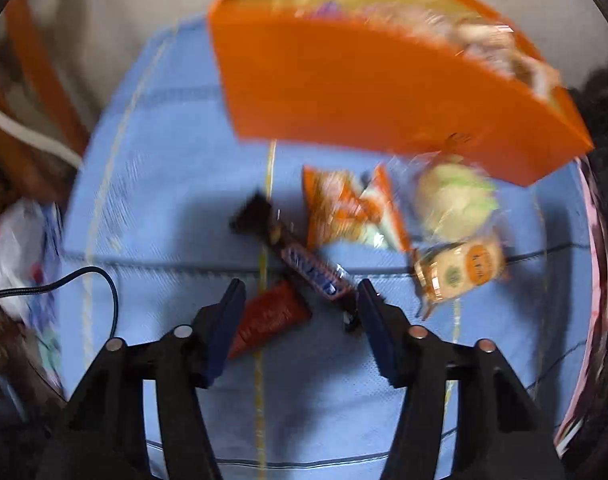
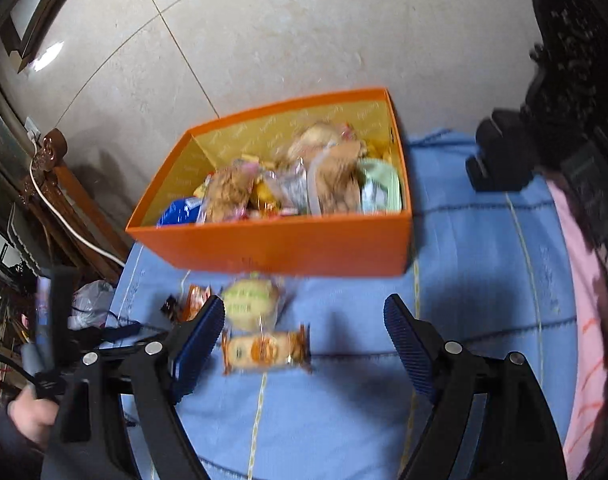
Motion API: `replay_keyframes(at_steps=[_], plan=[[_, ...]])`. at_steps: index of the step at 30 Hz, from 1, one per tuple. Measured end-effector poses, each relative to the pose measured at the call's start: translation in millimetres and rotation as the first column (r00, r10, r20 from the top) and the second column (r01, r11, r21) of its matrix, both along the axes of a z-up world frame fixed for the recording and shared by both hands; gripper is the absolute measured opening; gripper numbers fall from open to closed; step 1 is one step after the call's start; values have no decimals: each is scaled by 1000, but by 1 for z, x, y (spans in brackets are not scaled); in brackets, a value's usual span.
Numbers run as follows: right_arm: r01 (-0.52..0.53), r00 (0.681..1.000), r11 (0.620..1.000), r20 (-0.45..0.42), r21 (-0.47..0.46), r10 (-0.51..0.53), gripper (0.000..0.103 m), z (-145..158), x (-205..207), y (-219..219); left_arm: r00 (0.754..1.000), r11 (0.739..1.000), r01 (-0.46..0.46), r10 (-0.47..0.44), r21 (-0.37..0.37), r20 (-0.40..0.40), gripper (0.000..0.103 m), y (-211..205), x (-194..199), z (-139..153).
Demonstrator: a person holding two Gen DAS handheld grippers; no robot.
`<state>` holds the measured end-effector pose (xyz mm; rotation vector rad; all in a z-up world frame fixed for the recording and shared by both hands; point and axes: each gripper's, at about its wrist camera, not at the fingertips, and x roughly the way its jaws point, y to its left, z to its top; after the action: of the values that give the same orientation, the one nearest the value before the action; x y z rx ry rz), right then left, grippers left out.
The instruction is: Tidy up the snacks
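A: My left gripper [image 1: 302, 300] has its fingers spread wide with nothing between them; the dark chocolate bar [image 1: 300, 258] lies slantwise just ahead, its near end reaching in between the tips, and a red wrapper [image 1: 270, 316] sits by the left finger.

B: Why spread so far?

A: The bar lies askew to my fingers; I judge a wide gap lets me straddle it without nudging it away.

B: And the right gripper [image 2: 304, 312]?

A: Apart too, and empty; the orange-wrapped biscuit pack [image 2: 266, 350] lies between its fingers, nearer the left one, with the round green-labelled cake [image 2: 250, 304] just beyond that finger's tip.

B: Where do the snacks go?

A: Into the orange box [image 2: 288, 246], I'd say; it stands straight ahead of both pairs of fingers on the blue cloth [image 2: 471, 280], already heaped with packets; the loose ones lie close before its near wall, so each carry is short.
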<state>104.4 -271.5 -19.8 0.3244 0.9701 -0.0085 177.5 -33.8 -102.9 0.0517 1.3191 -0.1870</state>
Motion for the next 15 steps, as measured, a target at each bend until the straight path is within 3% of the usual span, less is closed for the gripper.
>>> replay_keyframes(at_steps=[2,8,9,10,12,15], plan=[[-8,1000,1000,-4,-6,8,82,-1,-6,3,999,999,-36,36,2,-26,56,-1,3,-12],[-4,1000,1000,-16,-2,4,83,-3,-14,-1,999,998,-32,33,47,-28,55,-17,19,-24],[-2,1000,1000,-18,-2,2,83,-4,-15,-2,998,998,-40,43,51,-45,48,-16,23,-29],[-1,1000,1000,-19,-2,1,83,-4,-15,-2,997,997,-44,47,56,-53,47,-16,26,-31],[-3,1000,1000,-17,0,3,83,-5,-16,-2,999,996,-29,32,81,-32,22,-18,28,-29],[-6,1000,1000,-21,3,6,83,-7,-15,-2,999,998,-18,20,66,-29,18,-17,27,-25]])
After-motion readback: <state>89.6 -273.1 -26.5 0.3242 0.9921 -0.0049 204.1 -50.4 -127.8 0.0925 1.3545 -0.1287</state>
